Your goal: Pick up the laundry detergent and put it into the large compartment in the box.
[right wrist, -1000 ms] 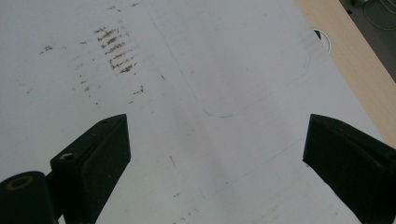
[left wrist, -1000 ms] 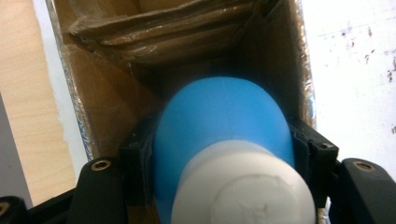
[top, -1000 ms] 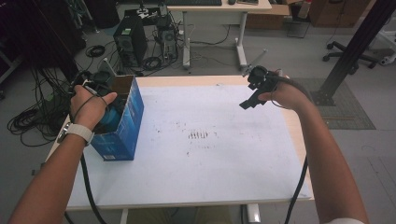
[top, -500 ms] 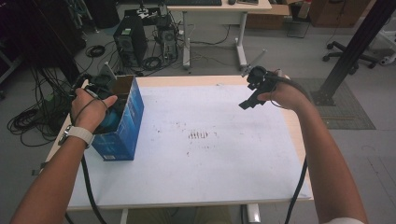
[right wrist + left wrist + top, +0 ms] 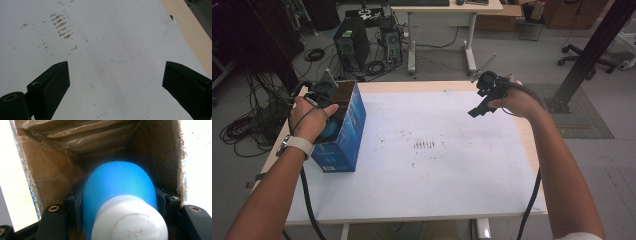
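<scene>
Jaws on your left gripper [image 5: 117, 220] are clamped on a blue bottle with a white cap [image 5: 117, 195], its body pinched between the two pads and its blue end poking into the open cardboard box [image 5: 50, 170]. In the high view that box [image 5: 343, 135] stands near the table's left edge, blue on the outside, and your left hand [image 5: 309, 117] sits at its open top. The grip looks like it lands on the rounded shoulder of the bottle (slick plastic, curved), so it could squirt out of the pads if you squeeze harder or tilt. Torn tape and flap edges along the box mouth may catch the bottle or the jaw tips, and a sideways drag could tip the box or shove it toward the table edge [image 5: 272, 155], since nothing braces it. Moving right: the white table sheet [image 5: 437, 165] lies bare apart from brown scuff marks. Your right gripper [image 5: 482, 102] hovers over the right half, jaws spread wide with nothing between them, well apart from the box, so it can't steady anything if the box shifts.
</scene>
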`<act>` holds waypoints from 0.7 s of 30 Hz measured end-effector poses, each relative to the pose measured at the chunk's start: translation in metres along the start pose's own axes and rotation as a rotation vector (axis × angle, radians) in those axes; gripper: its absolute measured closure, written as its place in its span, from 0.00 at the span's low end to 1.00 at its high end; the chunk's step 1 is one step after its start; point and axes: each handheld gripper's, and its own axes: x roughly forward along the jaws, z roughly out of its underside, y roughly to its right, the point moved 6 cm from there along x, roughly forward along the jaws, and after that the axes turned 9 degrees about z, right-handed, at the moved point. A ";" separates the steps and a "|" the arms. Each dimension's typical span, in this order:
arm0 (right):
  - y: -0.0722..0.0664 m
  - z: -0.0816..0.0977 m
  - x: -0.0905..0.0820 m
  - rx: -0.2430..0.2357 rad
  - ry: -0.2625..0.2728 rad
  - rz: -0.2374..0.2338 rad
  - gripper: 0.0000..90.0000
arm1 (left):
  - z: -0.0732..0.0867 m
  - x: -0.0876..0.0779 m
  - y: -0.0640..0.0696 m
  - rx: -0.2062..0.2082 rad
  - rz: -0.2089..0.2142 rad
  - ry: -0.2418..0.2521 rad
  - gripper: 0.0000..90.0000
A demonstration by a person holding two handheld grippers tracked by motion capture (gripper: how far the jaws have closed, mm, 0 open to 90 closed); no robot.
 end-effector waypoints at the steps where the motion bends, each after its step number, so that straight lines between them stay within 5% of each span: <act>1: 0.000 0.000 0.001 0.004 0.003 -0.002 0.08 | 0.000 0.000 0.000 -0.002 0.001 0.000 0.41; 21: 0.000 0.007 0.002 0.017 0.000 -0.005 0.08 | -0.002 0.003 -0.007 -0.025 0.005 -0.010 0.38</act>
